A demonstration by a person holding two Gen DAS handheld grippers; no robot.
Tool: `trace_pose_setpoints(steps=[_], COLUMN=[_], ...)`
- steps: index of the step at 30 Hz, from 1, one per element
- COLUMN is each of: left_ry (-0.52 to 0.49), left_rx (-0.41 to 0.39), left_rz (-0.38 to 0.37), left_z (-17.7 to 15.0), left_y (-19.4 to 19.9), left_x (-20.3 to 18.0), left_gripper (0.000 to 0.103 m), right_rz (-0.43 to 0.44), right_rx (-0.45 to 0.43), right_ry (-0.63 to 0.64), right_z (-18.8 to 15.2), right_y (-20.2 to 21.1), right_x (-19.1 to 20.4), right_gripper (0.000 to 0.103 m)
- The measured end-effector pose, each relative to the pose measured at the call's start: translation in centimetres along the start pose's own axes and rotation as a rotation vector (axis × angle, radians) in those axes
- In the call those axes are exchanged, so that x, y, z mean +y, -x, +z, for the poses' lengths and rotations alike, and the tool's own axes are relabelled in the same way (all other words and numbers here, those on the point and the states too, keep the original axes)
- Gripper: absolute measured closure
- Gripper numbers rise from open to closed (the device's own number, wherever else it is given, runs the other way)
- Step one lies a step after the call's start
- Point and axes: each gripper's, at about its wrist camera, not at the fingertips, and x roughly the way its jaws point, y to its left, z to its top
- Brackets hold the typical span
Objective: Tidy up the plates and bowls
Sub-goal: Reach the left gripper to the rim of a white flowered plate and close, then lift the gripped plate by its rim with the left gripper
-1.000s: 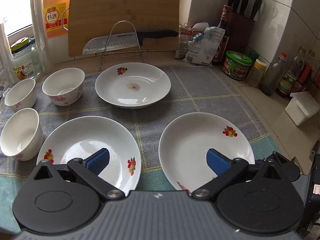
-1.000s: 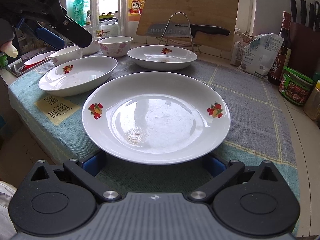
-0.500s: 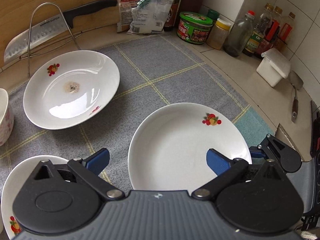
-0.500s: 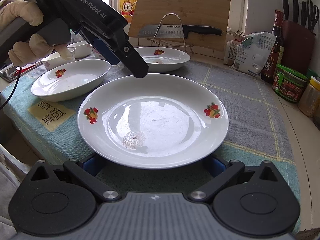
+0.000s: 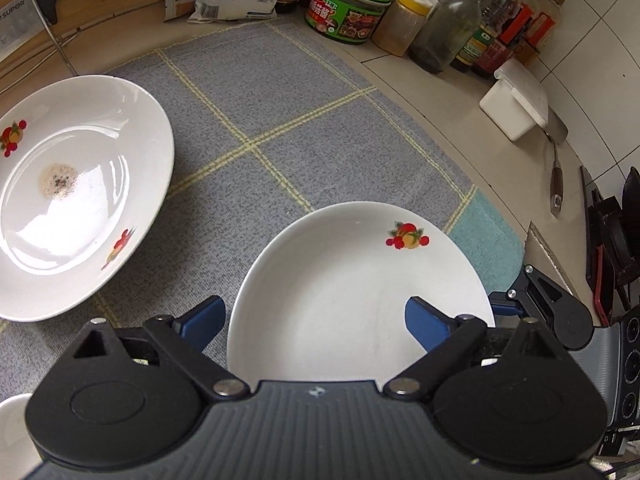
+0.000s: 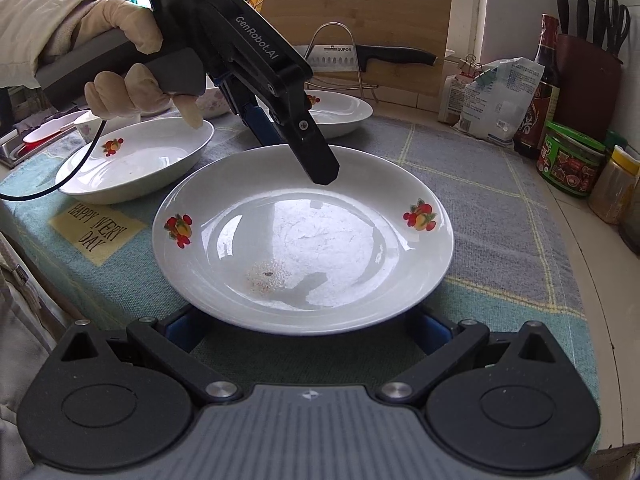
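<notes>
The grey checked cloth (image 5: 280, 92) covers the table, and on its near right corner sits the near plate (image 6: 304, 236), round, so no long axis to line up. The left gripper (image 5: 312, 320) tips down over that plate's left rim: one blue pad hangs outside the rim, the other over the inside, jaws closing but neither pad touching yet. The right gripper (image 6: 308, 328) is low at the plate's front edge, jaws spread to either side beneath it, pinching nothing. The left looks better set for the grip. Two more plates lie further left.
</notes>
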Motion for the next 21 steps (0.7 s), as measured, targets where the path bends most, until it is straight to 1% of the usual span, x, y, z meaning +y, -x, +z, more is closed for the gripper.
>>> trace_pose_setpoints(steps=[2,5,6,10,15,21], left_ry=[-0.012,-0.043,-0.048,-0.068,-0.061,-0.062], left_rx=[0.009,0.035,0.045,0.082,0.131,0.159], left_rz=[-0.024,-0.023,-0.024,-0.033,-0.056,-0.07], left_z=[0.3,0.8,1.0,1.4,1.9,2.2], left_y=[-0.1,-0.4,-0.5,-0.8,-1.3,-1.6], left_x=[-0.1,-0.3,-0.2,-0.3,0.1,0.2], left_gripper=[0.008,0.011,0.013,0.014,0.014,0.014], right_rz=[0.002,0.009,0.011,0.023,0.03,0.036], right_rx=[-0.005,-0.013,-0.013,-0.015,-0.022,-0.031], right_ry=[0.002,0.009,0.011,0.019,0.026,0.033], right_z=[-0.1,-0.2,-0.2,-0.2,-0.2,-0.4], right_y=[0.0,0.1,0.1,0.1,0.1,0.3], right_x=[0.0,0.0,-0.1,-0.2,-0.2,-0.2], right_gripper=[0.0,0.0,0.0,0.0,0.0,0.0])
